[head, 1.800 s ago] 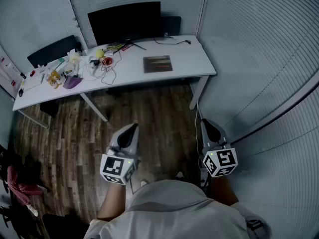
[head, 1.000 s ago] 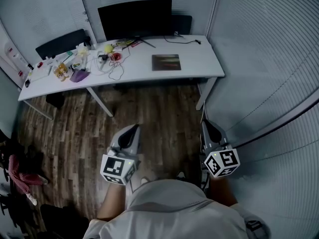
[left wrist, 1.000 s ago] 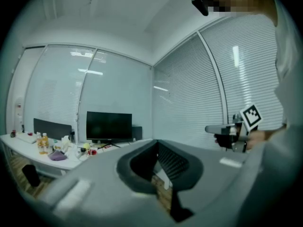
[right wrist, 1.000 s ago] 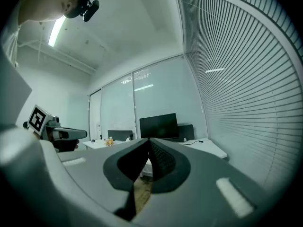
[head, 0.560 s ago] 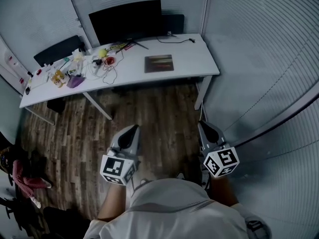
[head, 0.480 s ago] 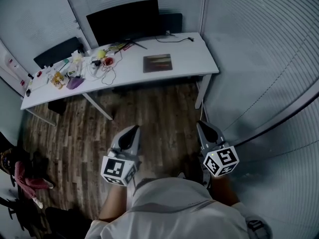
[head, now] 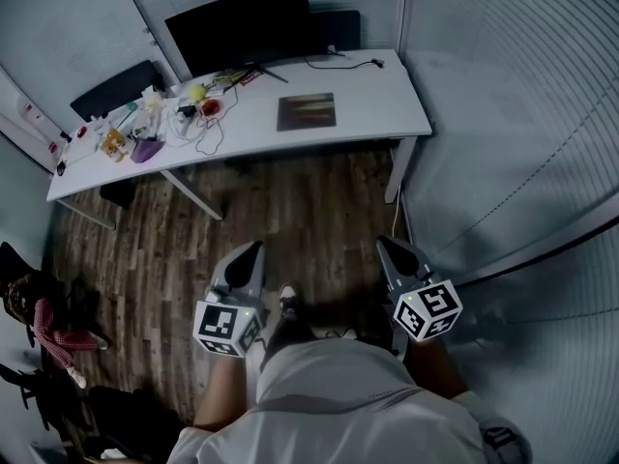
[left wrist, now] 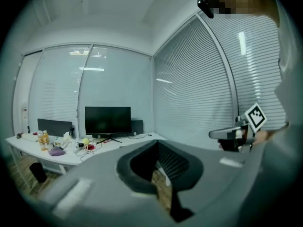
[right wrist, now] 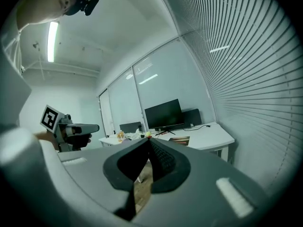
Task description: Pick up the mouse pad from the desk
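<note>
Head view, scanned left to right.

Desk [head: 387, 104]: the left end is crowded with small clutter [head: 145, 133]. A black monitor [head: 239, 27] stands at back centre. The mouse pad [head: 307, 111] lies flat in front of the monitor's right side, on open white surface with nothing on top of it. The right end is bare apart from a cable [head: 348, 63] near the back edge. Wood floor [head: 309, 201] lies between the person and the desk, so the pad is well out of reach.

Left gripper [head: 253, 247]: jaws pressed together tip to tip, nothing between them. It is held low near the body, pointing toward the desk.

Right gripper [head: 383, 243]: same, jaws together and empty (its own view shows the pad far off on the desk).

Judgement: this is a carry posture for the approach, and closed jaws make sense with nothing to grasp yet. The pad lies thin and flat, so an exposed edge looks like the place to get under.
</note>
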`<state>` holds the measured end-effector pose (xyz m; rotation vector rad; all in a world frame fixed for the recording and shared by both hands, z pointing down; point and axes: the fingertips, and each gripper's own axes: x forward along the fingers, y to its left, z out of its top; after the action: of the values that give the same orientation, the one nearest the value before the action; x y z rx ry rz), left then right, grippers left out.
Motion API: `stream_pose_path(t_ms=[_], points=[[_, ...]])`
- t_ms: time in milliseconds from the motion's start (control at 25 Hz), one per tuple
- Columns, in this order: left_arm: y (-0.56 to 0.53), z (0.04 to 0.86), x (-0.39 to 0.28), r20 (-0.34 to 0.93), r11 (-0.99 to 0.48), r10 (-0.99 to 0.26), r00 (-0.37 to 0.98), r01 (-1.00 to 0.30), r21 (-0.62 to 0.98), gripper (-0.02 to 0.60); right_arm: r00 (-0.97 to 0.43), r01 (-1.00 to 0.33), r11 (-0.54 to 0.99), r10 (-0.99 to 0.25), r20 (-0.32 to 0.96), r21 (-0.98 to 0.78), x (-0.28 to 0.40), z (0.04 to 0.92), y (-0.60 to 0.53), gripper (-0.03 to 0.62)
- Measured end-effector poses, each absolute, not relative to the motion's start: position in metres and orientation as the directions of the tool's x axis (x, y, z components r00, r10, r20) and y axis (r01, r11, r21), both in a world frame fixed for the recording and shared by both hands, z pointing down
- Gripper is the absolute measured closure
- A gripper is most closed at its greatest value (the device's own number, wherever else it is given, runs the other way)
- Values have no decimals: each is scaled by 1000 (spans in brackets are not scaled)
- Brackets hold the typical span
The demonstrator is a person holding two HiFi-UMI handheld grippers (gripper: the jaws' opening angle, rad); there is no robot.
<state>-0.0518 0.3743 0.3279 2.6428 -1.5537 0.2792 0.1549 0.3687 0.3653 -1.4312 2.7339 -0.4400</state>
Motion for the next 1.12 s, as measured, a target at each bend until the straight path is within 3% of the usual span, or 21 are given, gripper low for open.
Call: stream_pose_path(t_ms=[520, 1120], points=[[217, 356, -74, 207, -535, -826, 525, -845, 9, 580, -586, -806, 545, -790, 180, -233, 106, 384, 221, 589], [35, 360, -189, 205, -559, -806, 555, -828, 41, 580, -505, -862, 475, -828, 243, -176, 13, 377, 43, 589]])
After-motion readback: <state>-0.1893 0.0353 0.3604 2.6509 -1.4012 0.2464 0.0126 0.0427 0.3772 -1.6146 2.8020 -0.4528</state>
